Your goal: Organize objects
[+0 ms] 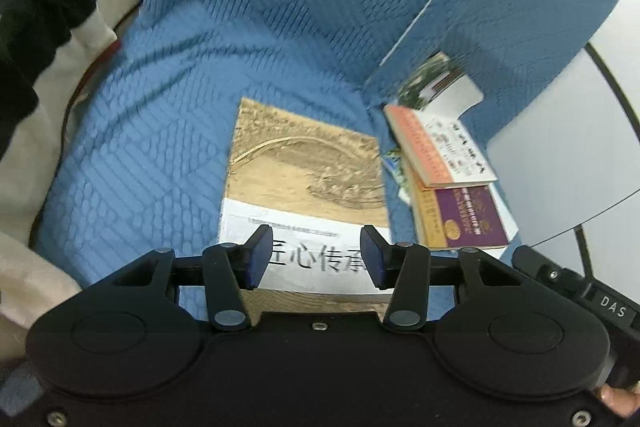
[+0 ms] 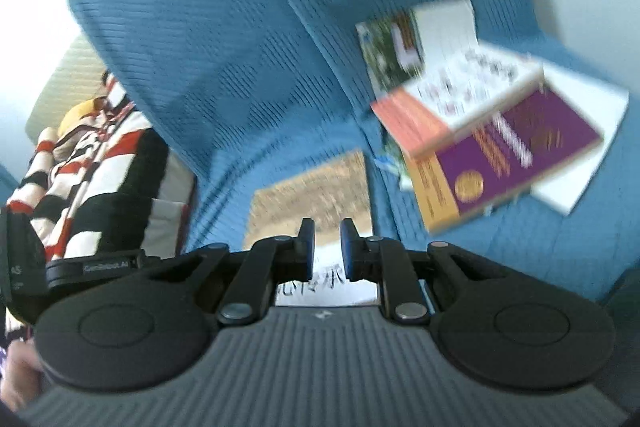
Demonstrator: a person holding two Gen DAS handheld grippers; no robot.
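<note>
Lying flat on the blue quilted sofa seat (image 1: 168, 131): a tan-covered book (image 1: 308, 179) with a white band of black characters. Hovering over its near end, left hand-held gripper (image 1: 316, 259), fingers spread wide apart, clasping nothing. Hanging above the same book (image 2: 316, 195), right hand-held gripper (image 2: 327, 251), fingers drawn near each other with a narrow gap showing, empty. Sitting just right of the book against the armrest: a loose pile with an orange-and-white book (image 1: 440, 147) overlapping a purple book (image 1: 468, 219). Blurring in the right view.
</note>
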